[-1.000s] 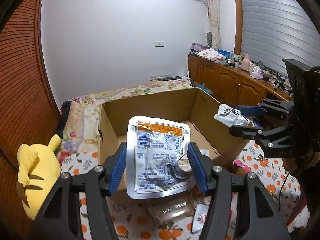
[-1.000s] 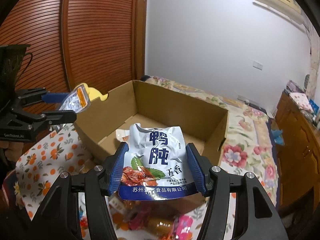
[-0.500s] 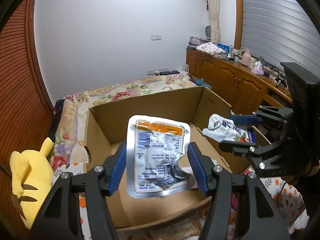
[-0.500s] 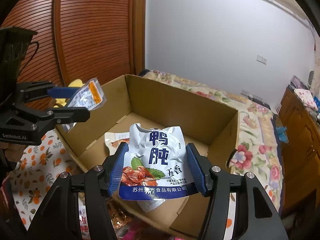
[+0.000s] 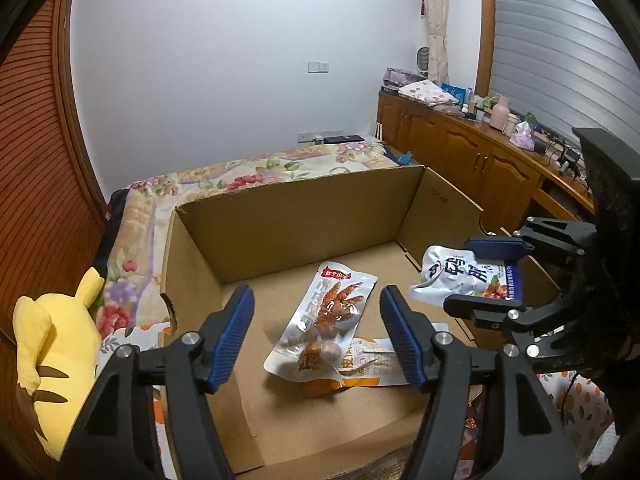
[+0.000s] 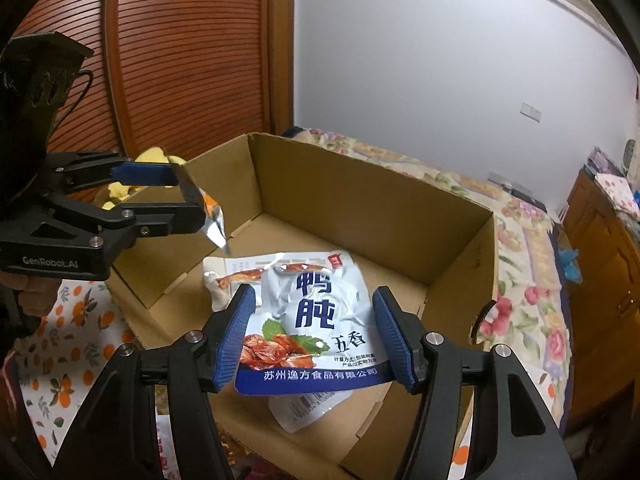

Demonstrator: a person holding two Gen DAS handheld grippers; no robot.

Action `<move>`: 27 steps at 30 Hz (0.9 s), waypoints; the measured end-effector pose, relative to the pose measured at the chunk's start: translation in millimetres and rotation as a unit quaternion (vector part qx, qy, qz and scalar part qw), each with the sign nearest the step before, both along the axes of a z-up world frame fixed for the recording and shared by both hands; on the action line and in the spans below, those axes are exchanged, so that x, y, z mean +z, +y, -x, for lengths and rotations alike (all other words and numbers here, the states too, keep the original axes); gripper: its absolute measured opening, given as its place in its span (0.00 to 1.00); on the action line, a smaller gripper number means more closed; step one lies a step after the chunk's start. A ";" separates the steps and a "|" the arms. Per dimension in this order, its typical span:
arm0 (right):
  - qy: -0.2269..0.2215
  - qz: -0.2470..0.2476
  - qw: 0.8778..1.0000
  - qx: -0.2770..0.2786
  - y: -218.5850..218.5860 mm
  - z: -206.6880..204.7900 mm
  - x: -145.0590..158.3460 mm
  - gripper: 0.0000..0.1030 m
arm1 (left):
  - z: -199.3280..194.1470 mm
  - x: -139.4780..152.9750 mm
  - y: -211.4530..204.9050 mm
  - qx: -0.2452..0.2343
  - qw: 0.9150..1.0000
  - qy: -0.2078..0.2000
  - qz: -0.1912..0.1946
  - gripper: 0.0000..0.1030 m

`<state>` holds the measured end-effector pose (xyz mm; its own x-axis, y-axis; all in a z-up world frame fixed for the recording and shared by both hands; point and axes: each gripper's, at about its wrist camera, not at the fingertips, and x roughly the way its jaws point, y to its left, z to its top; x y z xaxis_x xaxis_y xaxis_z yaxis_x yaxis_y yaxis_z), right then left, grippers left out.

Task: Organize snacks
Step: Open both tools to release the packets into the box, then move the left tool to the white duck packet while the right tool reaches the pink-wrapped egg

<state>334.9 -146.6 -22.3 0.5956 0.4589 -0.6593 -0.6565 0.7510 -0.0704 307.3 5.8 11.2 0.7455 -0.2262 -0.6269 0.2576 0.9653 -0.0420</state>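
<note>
An open cardboard box point(image 5: 304, 216) stands on the bed; it also shows in the right wrist view point(image 6: 360, 208). My left gripper point(image 5: 316, 334) is open and empty above the box. A silver snack pouch with red print point(image 5: 324, 324) lies on the box floor, partly over an orange-and-white pouch point(image 5: 368, 364). In the right wrist view the left gripper point(image 6: 176, 196) shows a silver pouch point(image 6: 210, 216) dropping off its tips. My right gripper point(image 6: 314, 336) is shut on a white-and-blue pouch point(image 6: 316, 320) over the box; it also shows in the left wrist view point(image 5: 464, 280).
A yellow plush toy point(image 5: 48, 352) lies left of the box. More snack packets lie on the orange-print cloth point(image 6: 60, 340) in front of the box. A wooden cabinet point(image 5: 480, 160) runs along the right; a slatted wooden door point(image 6: 180, 60) is on the left.
Both grippers moved forward over the box. My left gripper opened and let go of its silver pouch, which now lies in the box. My right gripper still holds its pouch.
</note>
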 end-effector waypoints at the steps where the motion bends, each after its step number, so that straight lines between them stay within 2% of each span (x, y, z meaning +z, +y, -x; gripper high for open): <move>1: 0.001 0.001 1.000 -0.001 0.1 -0.9 -0.7 0.61 | 1.0 0.4 0.7 0.002 1.000 -0.001 0.001 0.67; 11: -0.002 -0.006 1.000 -0.018 -2.8 0.1 3.1 0.67 | 13.3 3.1 6.5 0.006 1.000 -0.005 0.005 0.69; 27: -0.018 -0.035 0.999 -0.016 -28.3 60.4 27.4 0.67 | 69.2 22.5 -4.9 -0.013 0.999 -0.028 0.008 0.70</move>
